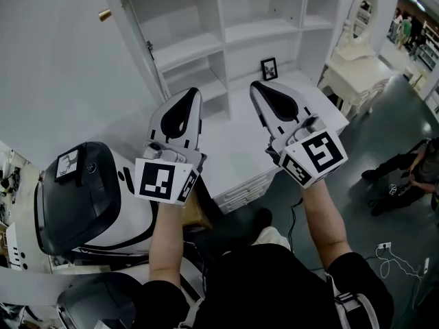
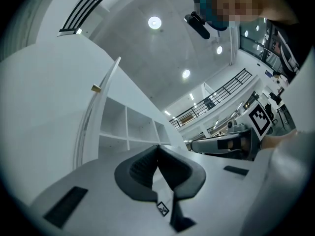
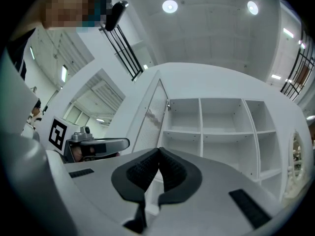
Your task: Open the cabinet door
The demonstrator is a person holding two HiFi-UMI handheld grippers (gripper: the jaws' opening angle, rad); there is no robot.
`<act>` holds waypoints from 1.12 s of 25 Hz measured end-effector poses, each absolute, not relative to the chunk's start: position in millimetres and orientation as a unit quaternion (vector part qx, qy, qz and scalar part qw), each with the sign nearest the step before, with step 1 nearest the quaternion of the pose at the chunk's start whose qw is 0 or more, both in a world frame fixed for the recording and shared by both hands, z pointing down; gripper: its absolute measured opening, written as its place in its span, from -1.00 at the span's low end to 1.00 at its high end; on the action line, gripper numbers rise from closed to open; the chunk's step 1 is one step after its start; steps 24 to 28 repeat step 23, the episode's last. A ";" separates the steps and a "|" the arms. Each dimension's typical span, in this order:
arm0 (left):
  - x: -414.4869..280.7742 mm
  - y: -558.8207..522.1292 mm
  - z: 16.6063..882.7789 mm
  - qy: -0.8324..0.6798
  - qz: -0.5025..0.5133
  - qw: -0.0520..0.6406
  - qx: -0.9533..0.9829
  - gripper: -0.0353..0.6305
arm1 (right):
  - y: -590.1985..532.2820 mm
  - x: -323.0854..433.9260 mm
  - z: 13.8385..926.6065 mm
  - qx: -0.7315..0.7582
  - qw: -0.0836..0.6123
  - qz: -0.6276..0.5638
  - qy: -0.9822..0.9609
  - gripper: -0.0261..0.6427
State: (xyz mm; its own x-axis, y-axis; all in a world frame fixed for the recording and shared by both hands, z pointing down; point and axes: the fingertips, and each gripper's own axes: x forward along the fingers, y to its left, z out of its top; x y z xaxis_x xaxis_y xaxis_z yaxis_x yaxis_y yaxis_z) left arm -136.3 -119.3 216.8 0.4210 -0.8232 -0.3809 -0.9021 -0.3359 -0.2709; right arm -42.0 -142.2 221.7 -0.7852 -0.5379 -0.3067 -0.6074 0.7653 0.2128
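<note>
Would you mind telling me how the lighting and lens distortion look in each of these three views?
Head view: even, soft light and sharp detail, though the wide lens tilts the white open-shelf cabinet. Left gripper view: strong fisheye with black corners; a round ceiling lamp flares slightly. Right gripper view: the same fisheye, bowing that cabinet's edges; no harsh shadows.

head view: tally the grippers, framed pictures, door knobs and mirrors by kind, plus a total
grippers: 2 (left gripper, right gripper)
framed picture: 1
door knob: 1
mirror: 1
total: 5
</note>
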 end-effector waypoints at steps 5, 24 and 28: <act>-136.5 -122.4 217.4 0.532 0.082 0.227 -0.812 -0.82 | -144.1 -41.0 219.7 -0.307 0.116 0.159 0.931 -0.88; -139.8 -130.3 222.3 0.533 0.075 0.224 -0.813 -0.82 | -150.3 -42.9 219.0 -0.315 0.100 0.175 0.928 -0.88; -139.8 -130.3 222.3 0.533 0.075 0.224 -0.813 -0.82 | -150.3 -42.9 219.0 -0.315 0.100 0.175 0.928 -0.88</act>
